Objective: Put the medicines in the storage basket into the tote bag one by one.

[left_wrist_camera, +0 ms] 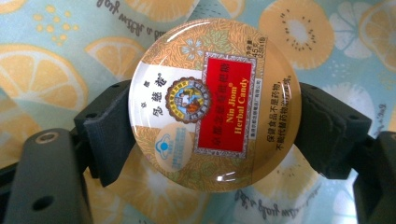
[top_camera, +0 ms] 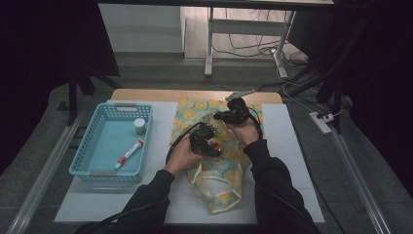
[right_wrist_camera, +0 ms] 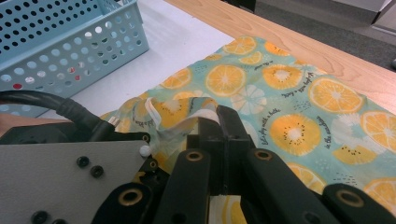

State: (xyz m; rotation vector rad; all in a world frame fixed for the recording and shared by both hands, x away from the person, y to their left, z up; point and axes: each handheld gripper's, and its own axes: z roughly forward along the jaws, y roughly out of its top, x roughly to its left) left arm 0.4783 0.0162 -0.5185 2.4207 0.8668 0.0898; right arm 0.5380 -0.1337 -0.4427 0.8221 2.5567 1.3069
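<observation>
Gold and red, one round tin (left_wrist_camera: 212, 105) reads "Nin Jiom Herbal Candy" beside Chinese writing. It sits between the two fingers (left_wrist_camera: 109, 135) of the left gripper (left_wrist_camera: 212, 140), which press its sides, above the citrus-print cloth bag (top_camera: 219, 165). The right gripper (right_wrist_camera: 224, 130) pinches the bag's edge, fingers closed together. One blue basket (top_camera: 85, 151) holds one tube (top_camera: 129, 152) and one small jar (top_camera: 140, 126).
</observation>
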